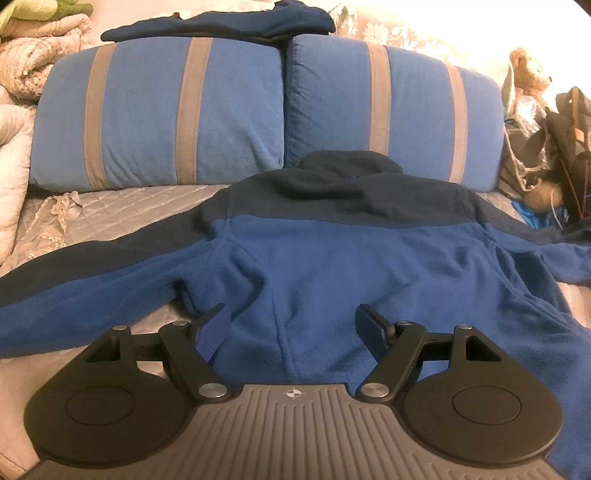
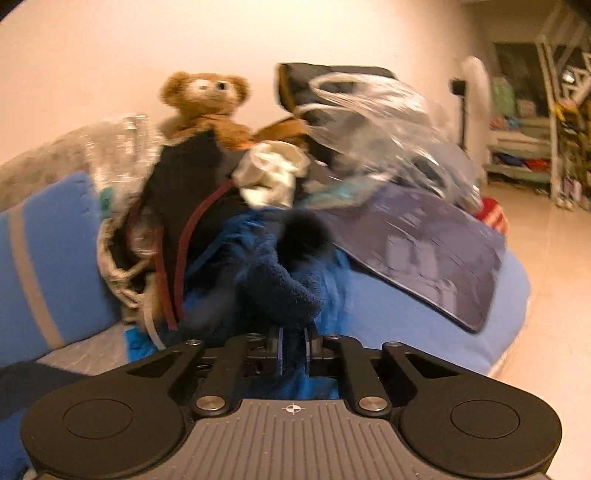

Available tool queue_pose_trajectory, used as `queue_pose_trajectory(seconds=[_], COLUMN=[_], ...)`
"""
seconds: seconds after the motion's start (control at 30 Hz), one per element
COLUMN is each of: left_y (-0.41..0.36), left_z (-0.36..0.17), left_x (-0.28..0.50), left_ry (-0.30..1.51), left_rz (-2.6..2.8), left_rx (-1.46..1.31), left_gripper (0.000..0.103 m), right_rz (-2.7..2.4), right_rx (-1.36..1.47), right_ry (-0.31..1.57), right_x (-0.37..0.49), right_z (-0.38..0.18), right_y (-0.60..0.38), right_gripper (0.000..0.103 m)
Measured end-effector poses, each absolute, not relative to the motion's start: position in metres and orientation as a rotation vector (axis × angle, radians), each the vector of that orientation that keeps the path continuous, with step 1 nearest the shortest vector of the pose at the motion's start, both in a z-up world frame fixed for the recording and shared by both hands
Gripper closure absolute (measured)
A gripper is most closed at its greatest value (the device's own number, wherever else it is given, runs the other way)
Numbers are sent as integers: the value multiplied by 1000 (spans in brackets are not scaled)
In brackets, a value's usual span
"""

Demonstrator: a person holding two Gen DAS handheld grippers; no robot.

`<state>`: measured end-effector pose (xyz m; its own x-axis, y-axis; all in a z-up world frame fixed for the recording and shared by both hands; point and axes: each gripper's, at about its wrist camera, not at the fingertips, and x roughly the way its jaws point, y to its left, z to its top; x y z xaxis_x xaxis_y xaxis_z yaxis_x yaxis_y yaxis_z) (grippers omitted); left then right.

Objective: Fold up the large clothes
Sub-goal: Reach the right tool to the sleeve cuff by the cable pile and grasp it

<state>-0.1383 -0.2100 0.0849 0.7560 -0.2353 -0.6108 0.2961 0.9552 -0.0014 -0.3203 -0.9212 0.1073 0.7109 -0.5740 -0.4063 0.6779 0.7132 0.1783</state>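
A blue fleece jacket (image 1: 332, 266) with a dark navy yoke and collar lies back-up on the quilted grey bed cover (image 1: 122, 218), sleeves spread out to both sides. My left gripper (image 1: 291, 328) hovers open over the jacket's lower back, with nothing between its fingers. In the right wrist view, my right gripper (image 2: 293, 354) is shut on the dark navy cuff of the jacket's sleeve (image 2: 288, 284), which bunches up in front of the jaws.
Two blue pillows with grey stripes (image 1: 166, 110) stand behind the jacket, a folded dark blue garment (image 1: 221, 22) on top. A teddy bear (image 2: 207, 99), bags and plastic wrap (image 2: 369, 122) pile up at the bed's right end. Crumpled blankets (image 1: 33, 48) lie far left.
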Motion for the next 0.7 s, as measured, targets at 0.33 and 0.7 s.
queue_pose_trajectory(seconds=[0.33,0.7], left_y=[-208,-204], left_z=[85,86], left_x=[-138,-137], left_ry=[651,654], left_rz=[-294,-303], left_rx=[91,65], left_gripper=[29,29], right_rz=[-493,-319], right_rx=[268,233], right_ry=[310,347], right_x=[-284,-231], right_z=[161,173], right_y=[-857,-789], right_gripper=[91,92])
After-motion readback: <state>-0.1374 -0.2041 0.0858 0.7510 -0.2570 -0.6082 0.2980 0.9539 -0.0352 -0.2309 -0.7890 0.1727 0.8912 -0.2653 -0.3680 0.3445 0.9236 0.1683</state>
